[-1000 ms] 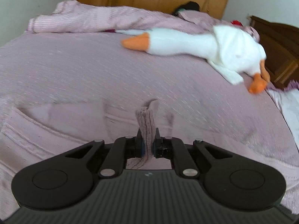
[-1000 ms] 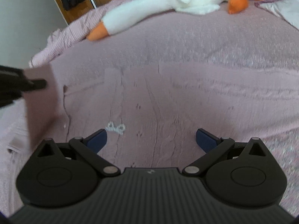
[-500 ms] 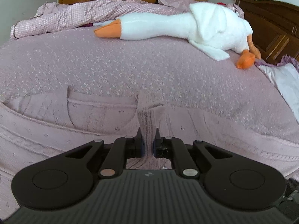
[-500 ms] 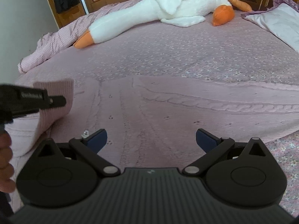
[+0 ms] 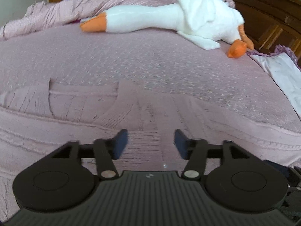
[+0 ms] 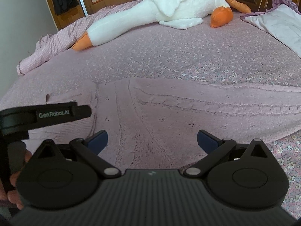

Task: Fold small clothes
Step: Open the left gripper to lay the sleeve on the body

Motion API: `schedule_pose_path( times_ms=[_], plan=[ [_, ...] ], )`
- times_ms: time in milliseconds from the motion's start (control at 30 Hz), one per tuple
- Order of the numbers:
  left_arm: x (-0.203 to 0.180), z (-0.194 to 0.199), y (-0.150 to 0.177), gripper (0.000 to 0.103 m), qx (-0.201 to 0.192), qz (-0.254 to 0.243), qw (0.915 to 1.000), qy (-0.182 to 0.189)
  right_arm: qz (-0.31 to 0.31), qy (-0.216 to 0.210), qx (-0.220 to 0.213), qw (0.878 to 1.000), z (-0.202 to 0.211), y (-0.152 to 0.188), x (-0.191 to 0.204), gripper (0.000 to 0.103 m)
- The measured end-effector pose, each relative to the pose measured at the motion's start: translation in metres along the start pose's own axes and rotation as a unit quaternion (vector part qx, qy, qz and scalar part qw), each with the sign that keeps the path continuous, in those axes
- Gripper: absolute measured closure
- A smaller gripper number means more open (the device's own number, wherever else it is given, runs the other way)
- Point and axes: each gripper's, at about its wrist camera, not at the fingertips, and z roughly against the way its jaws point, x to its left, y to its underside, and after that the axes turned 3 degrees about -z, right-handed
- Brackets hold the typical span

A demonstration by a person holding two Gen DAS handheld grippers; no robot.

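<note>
A small pink knitted sweater [image 6: 169, 113] lies spread on the bed, its cable pattern running to the right. In the left wrist view the same sweater [image 5: 146, 120] shows a sleeve laid over its body. My left gripper [image 5: 150, 143] hovers open just above that sleeve, nothing between its blue pads. The left gripper [image 6: 82, 112] also shows from the side at the left of the right wrist view, over the sweater's left part. My right gripper [image 6: 152, 141] stands wide open over the sweater's near edge, holding nothing.
A big white plush goose [image 5: 169, 20] with orange beak and feet lies across the far side of the bed [image 5: 131, 60]. A crumpled pink blanket [image 6: 56, 43] sits far left, a pale pillow [image 6: 278, 24] far right. A dark wooden headboard [image 5: 269, 18] stands behind.
My left gripper carried the pinched sleeve over the sweater's body, then opened and let it go. The sleeve now lies flat. My right gripper stayed open and shifted slightly.
</note>
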Motion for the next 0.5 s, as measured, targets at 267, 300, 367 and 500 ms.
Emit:
schedule_pose_path(
  times_ms=[267,300,367,500],
  plan=[
    [-0.009,0.007,-0.001,0.031,-0.002,-0.018,0.9998,0.007,0.002,0.0,0.006,1.0,-0.005,0.001,0.003,0.0],
    [-0.008,0.007,0.0,0.031,0.002,-0.014,0.9999,0.005,0.002,-0.001,0.007,1.0,-0.006,0.001,0.004,0.0],
    [-0.006,0.007,0.002,0.031,0.005,-0.015,0.9999,0.005,0.003,-0.003,0.011,1.0,-0.008,0.001,0.004,0.0],
    [0.0,0.007,0.006,0.031,0.013,-0.029,0.9994,-0.011,0.004,-0.009,0.015,1.0,-0.013,-0.001,0.012,0.0]
  ],
)
